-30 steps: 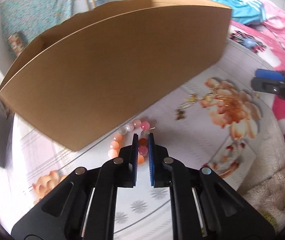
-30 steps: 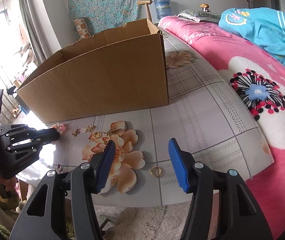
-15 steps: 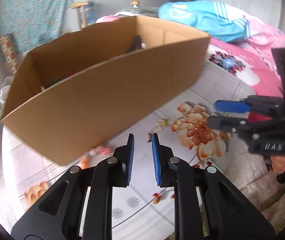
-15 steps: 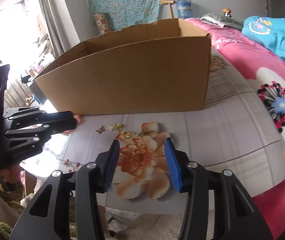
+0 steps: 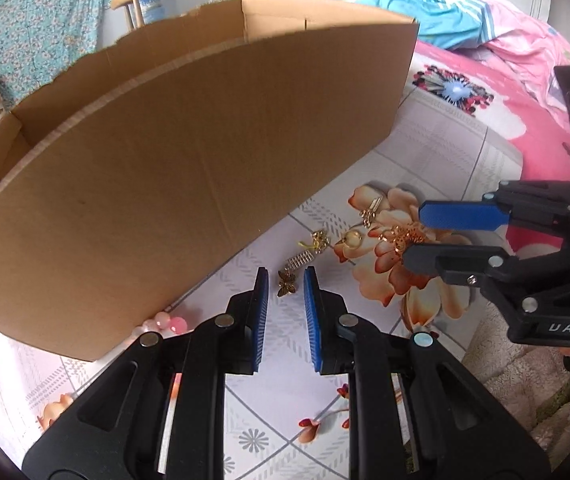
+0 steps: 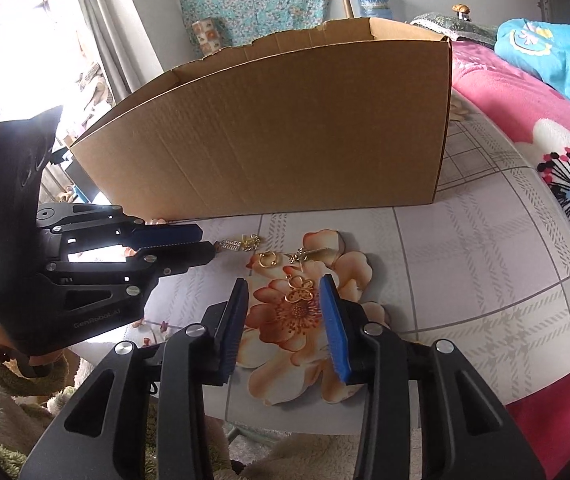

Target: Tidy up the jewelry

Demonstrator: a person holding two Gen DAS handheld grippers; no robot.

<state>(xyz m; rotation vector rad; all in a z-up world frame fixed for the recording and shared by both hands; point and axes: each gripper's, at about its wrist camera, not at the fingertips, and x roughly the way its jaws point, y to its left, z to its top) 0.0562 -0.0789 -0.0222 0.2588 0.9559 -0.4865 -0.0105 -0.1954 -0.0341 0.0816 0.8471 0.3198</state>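
Several small gold jewelry pieces lie on the flowered tabletop in front of a cardboard box [image 5: 189, 168]. A gold butterfly piece [image 5: 286, 282] lies between the fingertips of my left gripper [image 5: 285, 280], whose jaws stand a little apart around it without touching it. A gold butterfly pendant [image 6: 299, 291] lies between the fingers of my right gripper [image 6: 283, 288], which is open and empty. A gold ring [image 6: 267, 259] and other gold pieces [image 6: 251, 242] lie just beyond. A pink bead bracelet [image 5: 167, 324] lies by the box's near corner.
The open cardboard box [image 6: 285, 132] fills the far side of the table. The table edge [image 6: 485, 380] is close on the right, with a pink flowered blanket [image 6: 565, 160] beyond. The two grippers face each other closely over the jewelry.
My left gripper let go of the bead bracelet, moved right and came down around the gold butterfly piece. My right gripper moved left and forward and narrowed around the butterfly pendant.
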